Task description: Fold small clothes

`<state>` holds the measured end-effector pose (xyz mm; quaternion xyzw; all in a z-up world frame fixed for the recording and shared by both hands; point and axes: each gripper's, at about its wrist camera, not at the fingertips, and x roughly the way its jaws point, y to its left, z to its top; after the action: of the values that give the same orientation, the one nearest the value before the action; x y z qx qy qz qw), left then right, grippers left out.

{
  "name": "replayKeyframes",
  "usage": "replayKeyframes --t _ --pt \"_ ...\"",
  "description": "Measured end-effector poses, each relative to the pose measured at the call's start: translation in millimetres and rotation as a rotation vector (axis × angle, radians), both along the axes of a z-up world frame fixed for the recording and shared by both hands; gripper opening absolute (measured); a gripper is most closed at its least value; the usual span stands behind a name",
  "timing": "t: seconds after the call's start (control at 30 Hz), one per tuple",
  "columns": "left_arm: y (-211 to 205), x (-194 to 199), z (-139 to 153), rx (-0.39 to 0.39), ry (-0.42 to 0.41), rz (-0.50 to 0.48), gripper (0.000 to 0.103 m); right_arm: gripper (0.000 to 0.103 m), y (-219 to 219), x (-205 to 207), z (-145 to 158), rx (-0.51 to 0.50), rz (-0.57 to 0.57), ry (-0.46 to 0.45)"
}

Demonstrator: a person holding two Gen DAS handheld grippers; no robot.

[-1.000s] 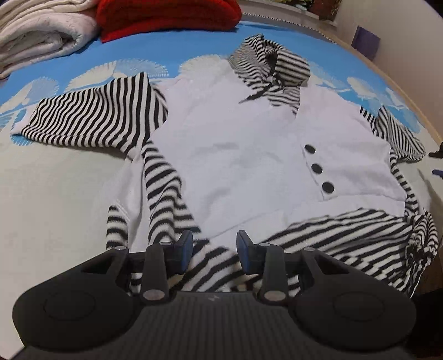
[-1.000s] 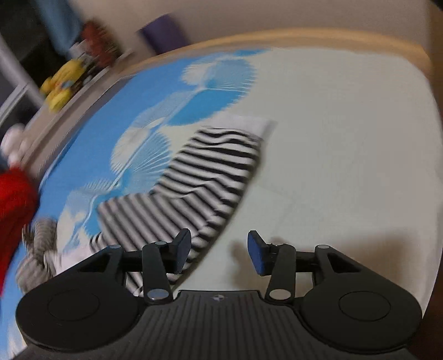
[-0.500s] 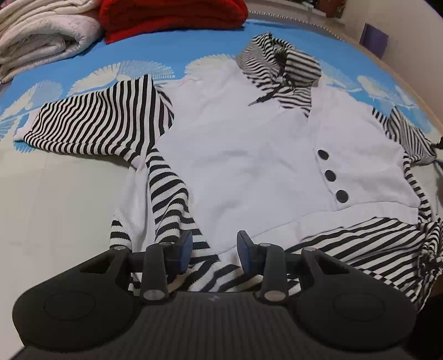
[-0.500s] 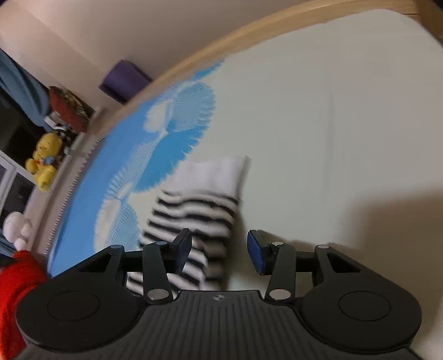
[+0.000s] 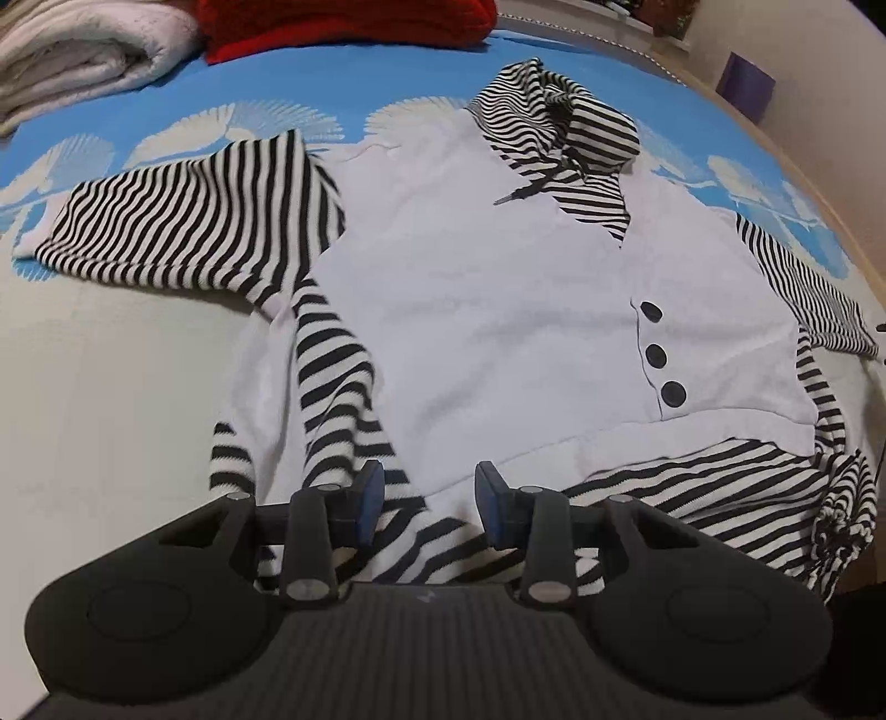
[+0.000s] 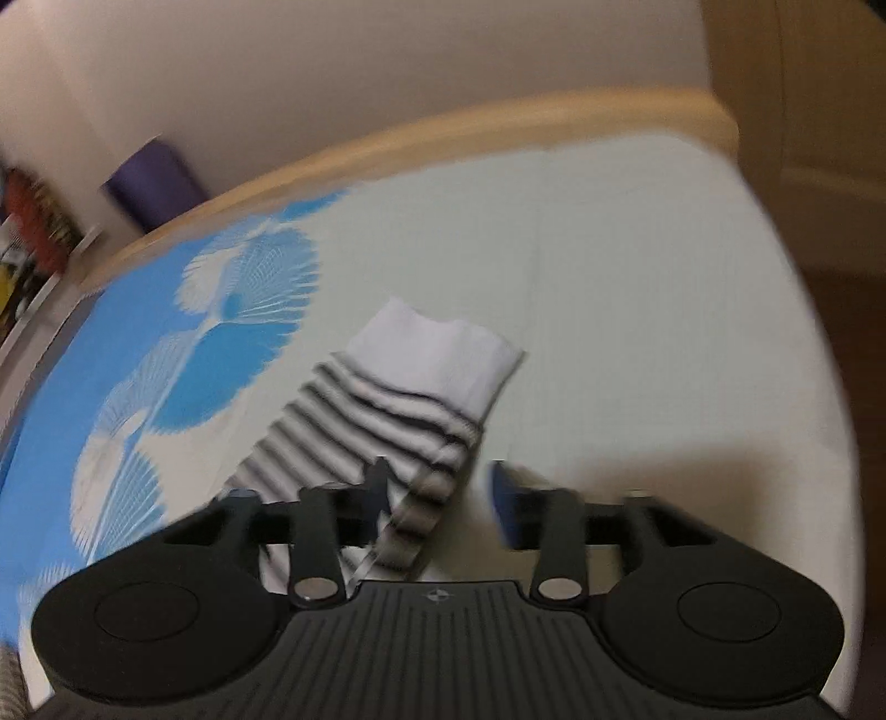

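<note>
A small white top (image 5: 487, 310) with black-and-white striped sleeves, striped hood and three dark buttons lies spread on the bed. Its left sleeve (image 5: 183, 221) stretches out to the left. My left gripper (image 5: 429, 501) is open, just above the striped bottom hem, holding nothing. In the right wrist view the right striped sleeve (image 6: 410, 410) with its white cuff lies flat on the sheet. My right gripper (image 6: 437, 498) is open right over that sleeve near the cuff, empty. The view is blurred.
A folded white blanket (image 5: 83, 50) and a red knit (image 5: 343, 22) lie at the bed's far edge. The blue shell-print sheet (image 5: 387, 77) covers the bed. A wooden bed rail (image 6: 498, 138) and a purple box (image 6: 155, 183) stand beyond the sleeve.
My right gripper has swung along the right sleeve toward the cuff, which now lies ahead of the fingers. My left gripper has stayed at the hem, drifting slightly forward.
</note>
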<state>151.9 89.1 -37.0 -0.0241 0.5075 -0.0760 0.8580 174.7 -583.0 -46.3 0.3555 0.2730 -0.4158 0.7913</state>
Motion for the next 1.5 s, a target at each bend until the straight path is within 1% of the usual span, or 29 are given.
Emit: replayKeyframes --t 0.07,0.13,0.23,0.3,0.37,0.43,0.5,0.57,0.6,0.63,0.67,0.7,0.73,0.8,0.83,0.9,1.0,1.03,1.07,1.1,1.17,1.23,1.27,1.3,1.33,1.37,1.4,1.47,1.5 --pt "5.7 -3.1 2.5 -0.017 0.006 0.013 0.041 0.05 29.9 -3.7 15.4 0.052 0.166 0.006" --pt "12.7 -6.5 3.6 -0.035 0.019 0.03 0.041 0.05 66.7 -10.2 24.3 0.126 0.357 0.045" --pt "22.7 -12.5 3.1 -0.055 0.047 0.063 0.041 0.056 126.0 -29.0 23.1 0.201 0.619 0.17" --pt "29.9 -18.0 0.0 -0.064 0.071 0.085 0.043 0.056 159.3 -48.5 13.1 0.226 0.724 0.285" --pt "34.4 -22.8 -5.5 -0.075 0.104 0.093 0.046 0.057 177.7 -68.5 0.8 0.247 0.742 0.392" --pt "36.0 -28.1 -13.4 -0.069 0.137 0.097 0.048 0.057 185.3 -80.1 -6.6 0.27 0.741 0.425" --pt "35.3 -33.1 -21.1 -0.033 0.169 0.093 0.048 0.056 192.6 -89.1 -10.7 0.276 0.768 0.447" --pt "36.7 -37.7 -25.6 0.001 0.181 0.09 0.048 0.053 199.3 -95.4 -7.3 0.251 0.802 0.445" --pt "37.7 -38.7 -27.8 0.015 0.189 0.087 0.048 0.043 200.5 -98.3 -4.7 0.229 0.819 0.444" --pt "38.7 -39.5 -30.7 0.03 0.201 0.083 0.047 0.02 199.0 -99.1 -0.9 0.212 0.829 0.441" --pt "38.7 -40.7 -35.1 0.052 0.219 0.07 0.043 0.009 196.5 -102.1 2.7 0.187 0.813 0.445" --pt "36.2 -42.2 -40.1 0.077 0.241 0.044 0.033 0.002 192.2 -103.8 7.3 0.154 0.783 0.459" --pt "33.0 -44.1 -43.8 0.093 0.256 0.013 0.028 0.002 187.5 -104.1 10.0 0.133 0.759 0.471" --pt "26.7 -50.4 -42.9 0.11 0.256 -0.031 0.007 0.001 179.3 -106.2 10.9 0.167 0.744 0.461" --pt "25.7 -53.5 -39.2 0.106 0.247 -0.039 0.004 0.001 179.0 -108.3 11.7 0.171 0.753 0.463" --pt "27.4 -57.3 -33.0 0.098 0.237 -0.041 0.0 0.001 183.4 -111.1 12.4 0.125 0.779 0.496" --pt "29.9 -59.4 -33.1 0.16 0.243 -0.039 0.0 0.001 183.9 -110.5 12.1 0.089 0.787 0.522" --pt "29.5 -58.7 -31.7 0.162 0.241 -0.04 0.0 0.001 185.0 -108.3 11.7 0.09 0.785 0.527" --pt "30.7 -58.5 -27.3 0.151 0.219 -0.031 0.001 0.002 185.0 -108.8 10.5 0.092 0.781 0.516" --pt "32.0 -58.6 -17.6 0.125 0.167 -0.017 0.002 0.002 188.0 -110.0 14.5 0.085 0.773 0.487" --pt "33.0 -57.6 -1.6 0.07 0.076 -0.014 0.008 0.003 195.0 -106.8 29.5 0.01 0.785 0.405" --pt "29.2 -55.9 5.2 0.009 0.036 -0.024 0.017 0.01 208.9 -107.9 51.4 -0.093 0.84 0.291" --pt "26.0 -54.1 0.6 0.0 0.056 -0.041 0.021 0.014 216.3 -107.9 57.0 -0.114 0.886 0.247" --pt "22.3 -52.3 -8.2 0.014 0.099 -0.059 0.026 0.025 223.3 -107.1 57.8 -0.111 0.934 0.226" --pt "18.8 -50.8 -23.1 0.057 0.176 -0.077 0.027 0.037 230.8 -105.4 53.1 -0.082 0.992 0.232" --pt "16.4 -50.7 -40.0 0.114 0.257 -0.09 0.028 0.041 239.7 -102.4 41.0 -0.04 1.061 0.293" --pt "14.8 -51.7 -47.6 0.146 0.284 -0.106 0.029 0.043 248.8 -100.6 24.3 -0.021 1.112 0.404" --pt "14.4 -49.5 -39.8 0.144 0.251 -0.11 0.029 0.043 259.3 -102.2 -4.0 -0.04 1.141 0.609" --pt "18.0 -47.9 -33.0 0.121 0.227 -0.083 0.029 0.043 259.6 -102.4 -6.2 -0.044 1.133 0.619"
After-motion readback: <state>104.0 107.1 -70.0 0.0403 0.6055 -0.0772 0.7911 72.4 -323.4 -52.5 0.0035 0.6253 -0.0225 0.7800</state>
